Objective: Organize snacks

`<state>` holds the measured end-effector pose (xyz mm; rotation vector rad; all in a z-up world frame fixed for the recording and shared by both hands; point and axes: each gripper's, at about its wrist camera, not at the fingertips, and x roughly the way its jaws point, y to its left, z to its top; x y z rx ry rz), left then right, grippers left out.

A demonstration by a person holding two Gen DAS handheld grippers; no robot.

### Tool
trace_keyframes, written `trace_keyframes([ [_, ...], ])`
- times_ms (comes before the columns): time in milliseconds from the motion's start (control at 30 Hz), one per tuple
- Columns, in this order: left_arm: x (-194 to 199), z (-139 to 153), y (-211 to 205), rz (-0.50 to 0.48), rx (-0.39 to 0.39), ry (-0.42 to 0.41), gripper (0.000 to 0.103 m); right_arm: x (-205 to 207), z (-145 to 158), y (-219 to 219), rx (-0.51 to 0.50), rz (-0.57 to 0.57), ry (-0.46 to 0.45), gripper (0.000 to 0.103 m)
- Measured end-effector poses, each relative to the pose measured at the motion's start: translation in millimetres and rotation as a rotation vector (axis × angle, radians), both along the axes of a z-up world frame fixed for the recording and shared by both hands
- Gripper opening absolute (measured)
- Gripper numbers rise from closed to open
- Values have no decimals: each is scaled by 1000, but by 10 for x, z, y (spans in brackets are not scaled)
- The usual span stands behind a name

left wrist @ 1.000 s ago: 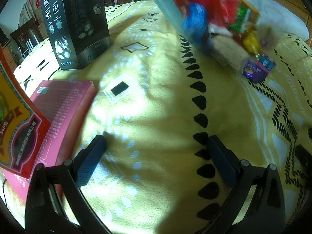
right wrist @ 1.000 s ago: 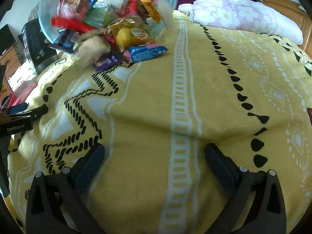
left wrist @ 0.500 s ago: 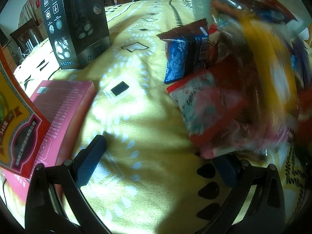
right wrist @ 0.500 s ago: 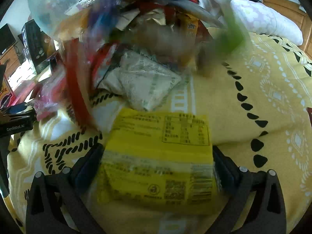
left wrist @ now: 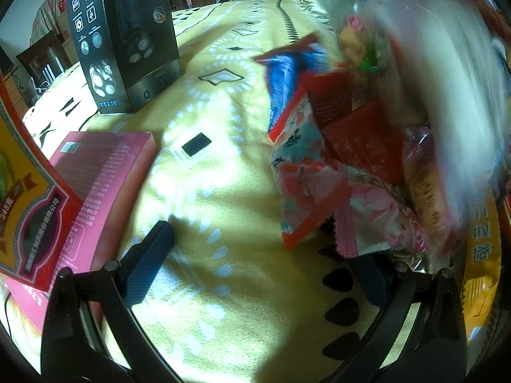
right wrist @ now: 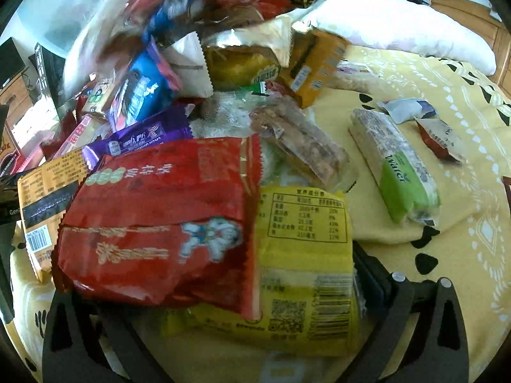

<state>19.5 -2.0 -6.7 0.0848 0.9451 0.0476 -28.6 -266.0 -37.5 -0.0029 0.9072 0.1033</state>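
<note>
A heap of wrapped snacks lies on the yellow blanket [right wrist: 447, 255]. In the right wrist view a red packet [right wrist: 166, 223] and a yellow packet [right wrist: 303, 255] lie loose across my open right gripper [right wrist: 220, 274], hiding its left finger. A green wafer pack [right wrist: 399, 172] and a small red packet [right wrist: 442, 140] lie apart at the right. A blurred clear container [right wrist: 80, 16] hangs tipped above the pile. In the left wrist view my left gripper [left wrist: 262, 271] stands open and empty on the blanket [left wrist: 223, 191]. Pink-and-red packets [left wrist: 306, 185] lean over its right finger [left wrist: 373, 281].
A tall black box [left wrist: 124, 32] stands at the back left. A pink box [left wrist: 102, 172] lies beside the left finger, with a red-and-yellow box [left wrist: 22, 207] on it. A white pillow [right wrist: 399, 28] and a wooden headboard sit behind the pile.
The clear container has tipped and dumped snacks onto the blanket. Packets have slid down over both grippers' fingers. Neither gripper has moved.
</note>
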Motion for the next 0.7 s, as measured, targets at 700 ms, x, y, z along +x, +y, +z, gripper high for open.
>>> trace_keyframes([
  [700, 1, 6, 2, -1, 0, 0, 103, -35, -11, -11, 0, 0, -2, 103],
])
